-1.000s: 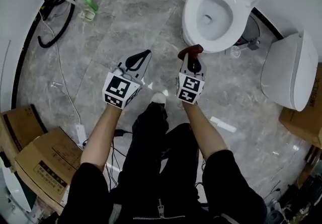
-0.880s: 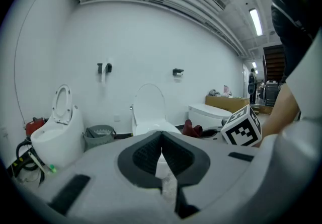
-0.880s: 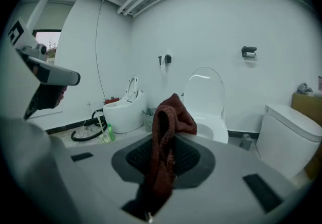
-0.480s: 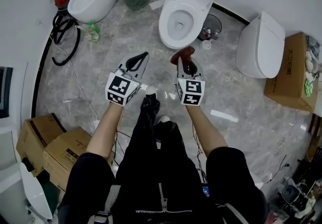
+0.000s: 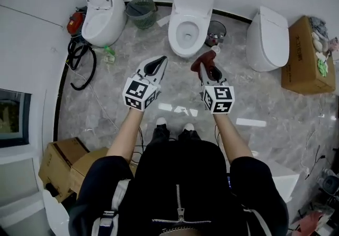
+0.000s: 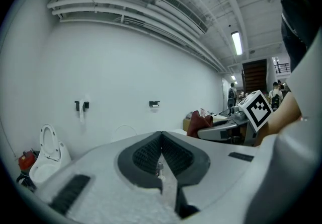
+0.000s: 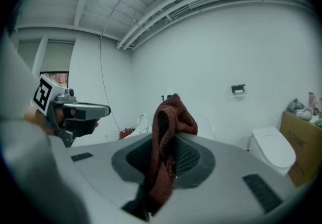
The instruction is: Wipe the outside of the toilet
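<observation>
Far left by the wall: white toilet [image 5: 101,15], lid up. Just near of it, coiled black hose [image 5: 79,65] on grey marble floor [image 5: 106,107]. Green mesh basket [image 5: 142,12] against the far wall, between that one and the middle toilet [image 5: 189,17]. Near left corner: cardboard boxes [image 5: 66,163].

Left of centre: left gripper [image 5: 160,61], held out on a bare, nearly straight forearm. Marker cube [image 5: 140,94] facing up, tips aimed far and slightly right. Closed on itself in the left gripper view, pads meeting, empty.

Centre far: the middle toilet, white and glossy, lid raised against the wall, bowl exposed. Beyond and between the two grippers, well apart from both.

Right of centre: right gripper [image 5: 205,66], same outstretched pose, level with the left one, tips aimed far and slightly left. Clamped on a dark red cloth [image 5: 204,59], bunched, poking up past the tips and hanging down between the pads in the right gripper view. Cloth clear of the toilet.

Just right of the middle toilet: small dark bin [image 5: 215,32]. Further right: third white toilet [image 5: 268,38], lid down. Far right: brown cardboard box [image 5: 306,62], items piled at its far end.
</observation>
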The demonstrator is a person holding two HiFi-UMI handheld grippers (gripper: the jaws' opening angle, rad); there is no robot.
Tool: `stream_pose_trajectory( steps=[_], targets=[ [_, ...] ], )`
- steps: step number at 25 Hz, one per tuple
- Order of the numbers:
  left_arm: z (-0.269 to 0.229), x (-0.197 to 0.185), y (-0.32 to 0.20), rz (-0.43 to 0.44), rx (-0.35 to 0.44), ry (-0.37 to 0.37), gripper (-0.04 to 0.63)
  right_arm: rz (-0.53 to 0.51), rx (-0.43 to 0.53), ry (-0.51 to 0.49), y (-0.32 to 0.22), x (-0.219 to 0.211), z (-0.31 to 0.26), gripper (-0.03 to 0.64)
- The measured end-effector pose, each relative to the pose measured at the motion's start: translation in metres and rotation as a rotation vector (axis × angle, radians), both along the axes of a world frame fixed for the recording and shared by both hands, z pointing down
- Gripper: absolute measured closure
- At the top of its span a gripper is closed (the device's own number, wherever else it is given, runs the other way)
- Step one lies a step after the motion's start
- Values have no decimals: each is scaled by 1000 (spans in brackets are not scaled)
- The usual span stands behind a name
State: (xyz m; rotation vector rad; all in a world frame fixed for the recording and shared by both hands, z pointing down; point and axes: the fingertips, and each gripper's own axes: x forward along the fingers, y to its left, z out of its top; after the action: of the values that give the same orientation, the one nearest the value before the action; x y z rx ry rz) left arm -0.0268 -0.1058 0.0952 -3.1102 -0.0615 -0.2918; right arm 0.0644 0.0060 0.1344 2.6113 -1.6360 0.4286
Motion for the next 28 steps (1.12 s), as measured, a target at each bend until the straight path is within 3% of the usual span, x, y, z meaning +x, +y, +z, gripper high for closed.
stream_pose_trajectory(
  steps=[11, 21, 28],
  targets=[
    [-27, -32, -28, 51, -19, 57, 594, 61, 98, 64, -3, -42, -72, 538],
    [-12, -52, -40, 125, -25, 37, 594, 146, 95, 67, -7, -68, -66, 538],
    [-10, -67, -55, 132, -26, 36, 594, 170, 97, 77, -18, -81, -65, 540]
  ],
)
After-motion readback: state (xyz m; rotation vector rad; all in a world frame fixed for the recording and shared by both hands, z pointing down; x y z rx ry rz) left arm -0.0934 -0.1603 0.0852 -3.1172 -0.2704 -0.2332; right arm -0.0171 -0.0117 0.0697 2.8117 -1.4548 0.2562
